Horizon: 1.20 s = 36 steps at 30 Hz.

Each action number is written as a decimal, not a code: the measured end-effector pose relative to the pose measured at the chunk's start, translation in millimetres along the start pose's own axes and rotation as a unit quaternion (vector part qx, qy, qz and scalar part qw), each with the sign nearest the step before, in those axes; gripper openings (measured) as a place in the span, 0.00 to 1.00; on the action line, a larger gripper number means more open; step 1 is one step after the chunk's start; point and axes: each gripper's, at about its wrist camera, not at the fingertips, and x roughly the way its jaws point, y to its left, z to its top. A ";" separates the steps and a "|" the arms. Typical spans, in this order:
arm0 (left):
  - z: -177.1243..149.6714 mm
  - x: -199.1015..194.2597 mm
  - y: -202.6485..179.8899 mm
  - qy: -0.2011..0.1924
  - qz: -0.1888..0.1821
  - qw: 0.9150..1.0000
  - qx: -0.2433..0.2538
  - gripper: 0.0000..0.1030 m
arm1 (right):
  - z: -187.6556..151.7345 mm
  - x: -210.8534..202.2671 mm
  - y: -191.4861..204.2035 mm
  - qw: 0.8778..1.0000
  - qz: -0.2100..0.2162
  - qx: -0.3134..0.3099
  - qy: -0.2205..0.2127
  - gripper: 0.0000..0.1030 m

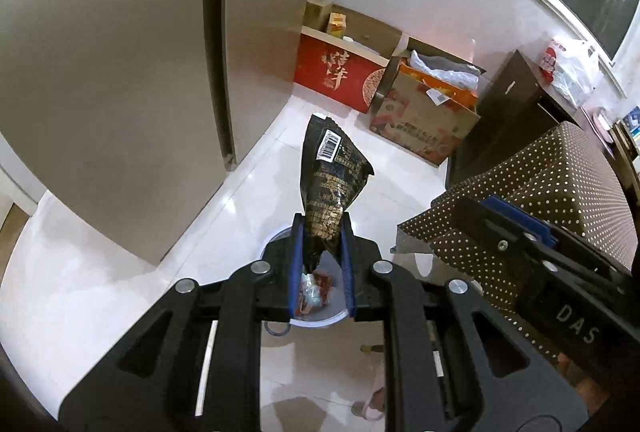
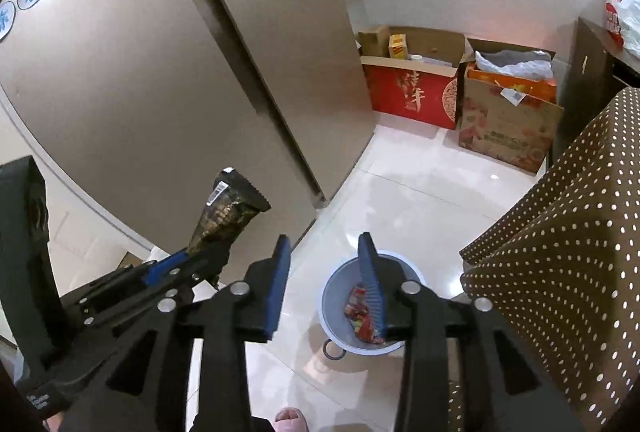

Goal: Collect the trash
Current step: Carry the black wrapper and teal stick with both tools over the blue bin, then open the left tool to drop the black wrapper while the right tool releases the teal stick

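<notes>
A black snack bag (image 1: 334, 167) with a white barcode label sticks up from my left gripper (image 1: 322, 232), which is shut on its lower end. Right below it on the floor stands a pale round bin (image 1: 320, 320) holding several colourful wrappers (image 1: 314, 292). In the right wrist view my right gripper (image 2: 325, 244) is open and holds nothing; it hangs above the same bin (image 2: 334, 286) with its wrappers (image 2: 360, 316). That view also has the left gripper (image 2: 200, 252) and its bag (image 2: 224, 211) at the left.
A tall beige fridge (image 1: 120, 71) stands on the left. A table in a brown polka-dot cloth (image 2: 560, 272) is close on the right. A red box (image 2: 412, 91) and a printed carton (image 2: 508, 127) line the far wall. A person's foot (image 2: 290, 420) is near the bin.
</notes>
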 end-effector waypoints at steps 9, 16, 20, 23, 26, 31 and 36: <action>4.4 3.3 -8.4 0.004 -0.007 1.000 0.009 0.17 | 2.1 -18.2 -6.7 0.999 -0.021 0.005 -0.024 0.57; 11.4 1.4 -18.0 -0.001 -0.008 1.000 0.018 0.17 | 4.8 -45.6 -11.4 0.997 -0.028 0.016 -0.064 0.64; 21.5 2.0 -24.9 -0.001 -0.008 1.000 0.018 0.29 | 9.2 -61.1 -15.2 0.995 -0.031 0.026 -0.086 0.66; 27.0 -3.6 -28.8 -0.013 0.003 1.000 0.011 0.74 | 9.9 -75.1 -19.0 0.994 -0.034 0.031 -0.101 0.67; 28.8 -14.2 -33.4 -0.019 -0.005 1.000 0.011 0.74 | 12.9 -83.6 -21.2 0.993 -0.040 0.034 -0.107 0.67; 23.8 -46.4 -45.9 -0.041 0.004 0.999 0.018 0.77 | 8.3 -110.8 -25.5 0.992 -0.045 0.039 -0.114 0.68; 15.3 -99.5 -62.3 -0.086 0.025 0.996 0.031 0.82 | -3.8 -156.7 -23.1 0.989 -0.057 0.026 -0.133 0.72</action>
